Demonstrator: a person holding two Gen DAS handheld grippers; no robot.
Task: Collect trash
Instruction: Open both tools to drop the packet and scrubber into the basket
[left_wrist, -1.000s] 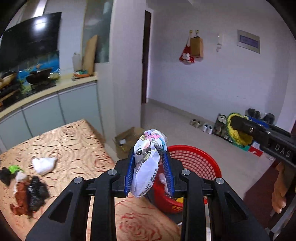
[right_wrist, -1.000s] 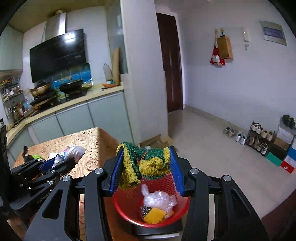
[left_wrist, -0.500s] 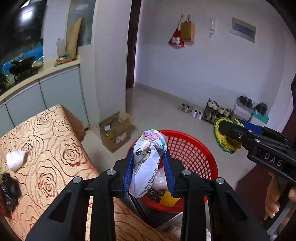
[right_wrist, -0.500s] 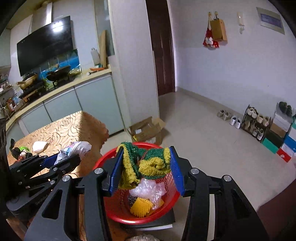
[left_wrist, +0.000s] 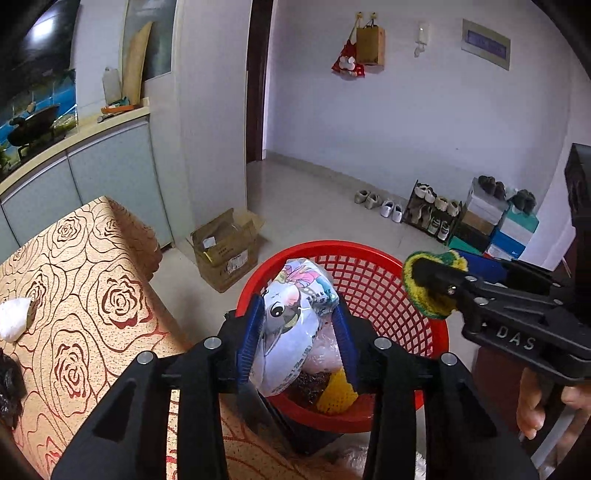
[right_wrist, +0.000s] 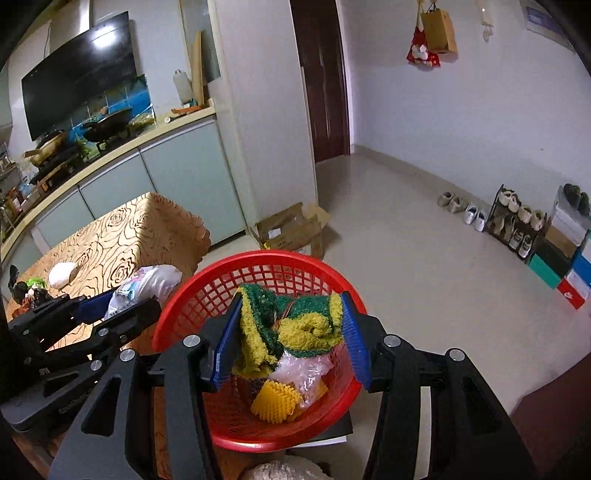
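Over the red basket (right_wrist: 258, 266), a light, crinkly printed wrapper (left_wrist: 291, 325) was pinched mid-body by the left gripper (left_wrist: 299, 339), while a soft, limp knitted cloth (right_wrist: 291, 328) was clamped in the right gripper (right_wrist: 291, 339).

Cardboard box (left_wrist: 225, 251), shoe rack (left_wrist: 430, 212)

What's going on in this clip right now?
A person is clearing trash into a red basket beside the table. The left hand-held gripper holds a printed plastic bag over the basket; the right hand-held gripper holds a green-and-yellow cloth above it. Neither has been dropped yet. The basket already contains clear plastic and a yellow piece. A white wad remains on the table.
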